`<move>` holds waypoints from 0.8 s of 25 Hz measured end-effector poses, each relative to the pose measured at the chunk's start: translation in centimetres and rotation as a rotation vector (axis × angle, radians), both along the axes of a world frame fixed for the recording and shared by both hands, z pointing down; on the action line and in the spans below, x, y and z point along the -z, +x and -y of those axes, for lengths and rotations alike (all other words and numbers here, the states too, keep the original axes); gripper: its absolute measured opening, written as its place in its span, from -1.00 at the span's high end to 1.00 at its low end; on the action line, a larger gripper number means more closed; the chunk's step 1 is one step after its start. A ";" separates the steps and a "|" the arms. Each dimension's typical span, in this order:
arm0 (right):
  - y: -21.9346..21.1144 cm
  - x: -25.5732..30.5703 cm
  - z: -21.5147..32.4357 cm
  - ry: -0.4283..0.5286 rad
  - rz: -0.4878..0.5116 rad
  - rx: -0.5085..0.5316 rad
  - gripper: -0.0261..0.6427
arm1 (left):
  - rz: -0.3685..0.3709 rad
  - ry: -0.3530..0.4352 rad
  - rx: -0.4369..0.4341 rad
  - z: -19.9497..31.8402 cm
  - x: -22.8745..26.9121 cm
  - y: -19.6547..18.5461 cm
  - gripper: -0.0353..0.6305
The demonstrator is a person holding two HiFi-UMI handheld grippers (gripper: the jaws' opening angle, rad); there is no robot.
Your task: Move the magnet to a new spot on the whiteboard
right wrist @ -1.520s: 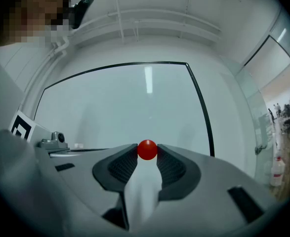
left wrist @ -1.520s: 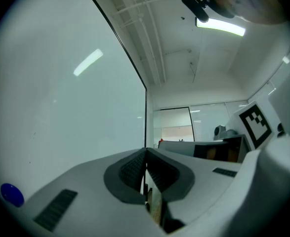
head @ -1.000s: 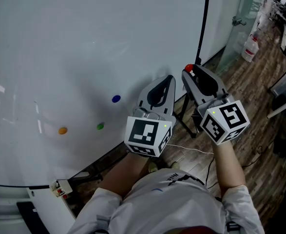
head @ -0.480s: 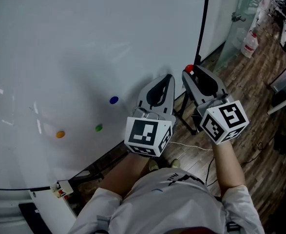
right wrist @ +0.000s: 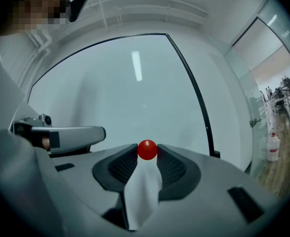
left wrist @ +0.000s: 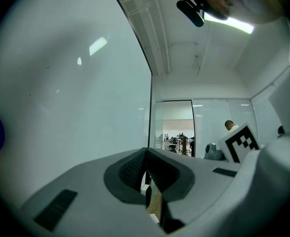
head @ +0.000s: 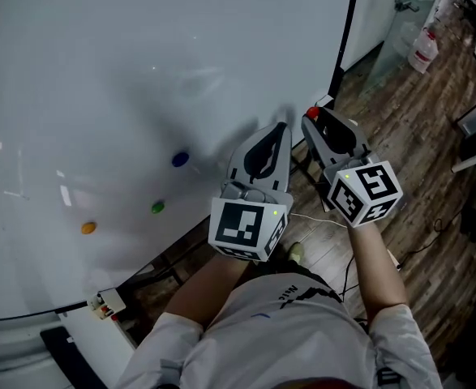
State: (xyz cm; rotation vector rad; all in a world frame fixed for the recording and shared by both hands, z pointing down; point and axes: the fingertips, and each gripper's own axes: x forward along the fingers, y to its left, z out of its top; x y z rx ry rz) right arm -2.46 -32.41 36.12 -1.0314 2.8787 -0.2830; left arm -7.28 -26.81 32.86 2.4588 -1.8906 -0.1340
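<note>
With the right gripper (head: 315,120) jaws clamped on the red magnet (right wrist: 147,149), apparently just off the whiteboard (head: 140,71) near its right edge, the carry looks underway; next, press it flat onto bare board, while the left gripper (left wrist: 145,154) jaws rest together, empty.

Head view: above the person, steeply down on whiteboard (head: 140,55) and both tools. Left tool (head: 280,130) view: close, looks along the whiteboard toward its right edge. Right tool (head: 310,120) view: faces the whiteboard nearly square-on, near. All three share that right edge.
</note>
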 end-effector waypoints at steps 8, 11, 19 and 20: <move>-2.0 -6.4 2.2 -0.069 0.004 -0.009 0.53 | 0.019 -0.052 -0.010 0.7 -3.2 -0.6 0.86; -2.9 -8.2 3.0 -0.094 0.012 -0.015 0.53 | 0.021 -0.077 -0.020 0.8 -4.4 -0.9 0.86; -4.4 -12.6 4.8 -0.173 0.023 -0.019 0.53 | 0.021 -0.110 -0.049 1.0 -6.4 -1.3 0.86; -4.6 -12.8 4.9 -0.179 0.025 -0.018 0.53 | 0.024 -0.125 -0.052 0.9 -6.9 -1.4 0.86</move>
